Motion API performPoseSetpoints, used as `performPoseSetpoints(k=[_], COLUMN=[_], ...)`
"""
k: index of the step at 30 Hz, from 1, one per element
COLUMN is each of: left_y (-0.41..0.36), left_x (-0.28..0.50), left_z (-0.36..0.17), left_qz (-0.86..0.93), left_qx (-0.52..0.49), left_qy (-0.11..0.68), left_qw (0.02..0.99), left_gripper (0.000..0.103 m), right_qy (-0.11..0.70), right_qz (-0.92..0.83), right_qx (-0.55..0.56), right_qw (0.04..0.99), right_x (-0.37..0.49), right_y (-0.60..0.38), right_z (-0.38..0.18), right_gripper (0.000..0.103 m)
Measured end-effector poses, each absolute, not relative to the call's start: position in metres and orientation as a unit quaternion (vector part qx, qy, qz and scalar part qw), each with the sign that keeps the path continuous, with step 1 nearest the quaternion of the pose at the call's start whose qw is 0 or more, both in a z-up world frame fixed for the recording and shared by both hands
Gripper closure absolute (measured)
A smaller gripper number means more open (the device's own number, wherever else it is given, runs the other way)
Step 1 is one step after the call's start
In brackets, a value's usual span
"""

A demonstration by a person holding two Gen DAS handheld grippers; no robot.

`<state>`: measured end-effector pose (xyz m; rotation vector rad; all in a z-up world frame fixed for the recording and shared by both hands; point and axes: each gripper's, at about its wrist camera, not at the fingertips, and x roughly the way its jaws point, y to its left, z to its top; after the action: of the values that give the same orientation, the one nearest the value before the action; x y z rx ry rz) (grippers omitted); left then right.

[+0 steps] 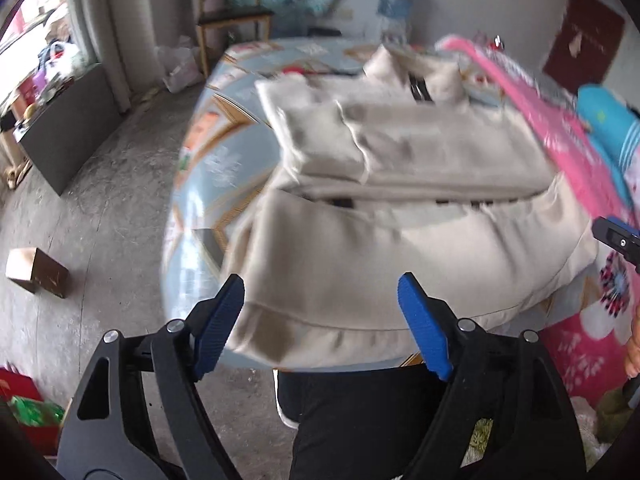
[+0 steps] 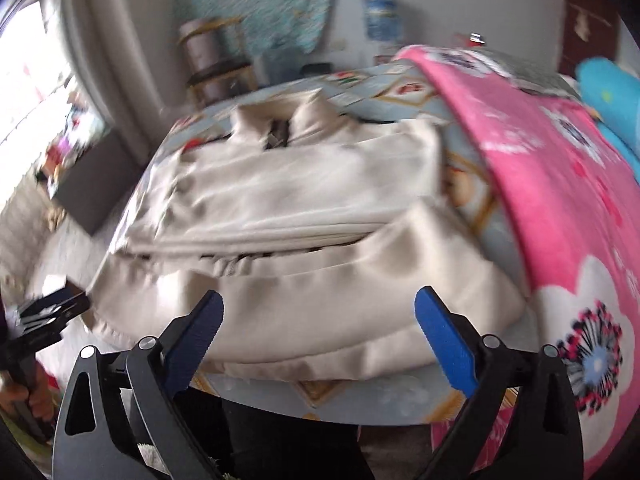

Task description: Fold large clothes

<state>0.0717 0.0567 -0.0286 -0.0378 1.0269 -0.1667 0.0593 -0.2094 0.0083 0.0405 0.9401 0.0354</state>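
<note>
Left gripper [image 1: 320, 326]: jaws stand wide apart, blue pads clear of the cloth, nothing held. The near hem of the beige garment [image 1: 400, 200] lies between and beyond the fingertips, toward twelve o'clock; whether the pads touch the hem cannot be told through the blur.

Right gripper [image 2: 318, 338]: jaws likewise spread wide, holding nothing. The same beige garment [image 2: 304, 216] sits just ahead at twelve o'clock, its near fold lying between the two pads.

Garment: folded into a stacked bundle, collar at the far end, lower part doubled up toward the viewer. It rests on a pale blue patterned bed cover [image 1: 208, 160].

Surroundings, left wrist view: pink floral blanket [image 1: 540, 120] at two o'clock, beside the garment; a wooden chair [image 1: 232, 16] at eleven o'clock by the wall; a small brown box [image 1: 36, 272] on the concrete floor at nine o'clock. The person's dark-trousered leg [image 1: 360, 420] shows at six o'clock.
</note>
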Motion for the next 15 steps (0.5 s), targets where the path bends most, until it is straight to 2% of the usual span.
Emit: performPoseSetpoints(k=[6, 11, 15], left_y=[0.025, 0.028, 0.021], left_x=[0.087, 0.088, 0.088], left_z=[-0.065, -0.066, -0.069], left_qz=[-0.091, -0.091, -0.098], left_qx=[0.03, 0.011, 0.032], left_qy=[0.513, 0.513, 0.513], left_qw=[0.853, 0.854, 0.852], left_gripper=[0.027, 0.02, 0.008], right_qy=[0.519, 0.531, 0.53], right_qz=[0.032, 0.048, 0.074], right_qx=[-0.025, -0.025, 0.018], right_qw=[0.854, 0.845, 0.845], right_x=[0.082, 0.089, 0.091], right_y=[-0.193, -0.205, -0.219], right_z=[-0.041, -0.062, -0.067], right_gripper=[0.009, 0.006, 0.006])
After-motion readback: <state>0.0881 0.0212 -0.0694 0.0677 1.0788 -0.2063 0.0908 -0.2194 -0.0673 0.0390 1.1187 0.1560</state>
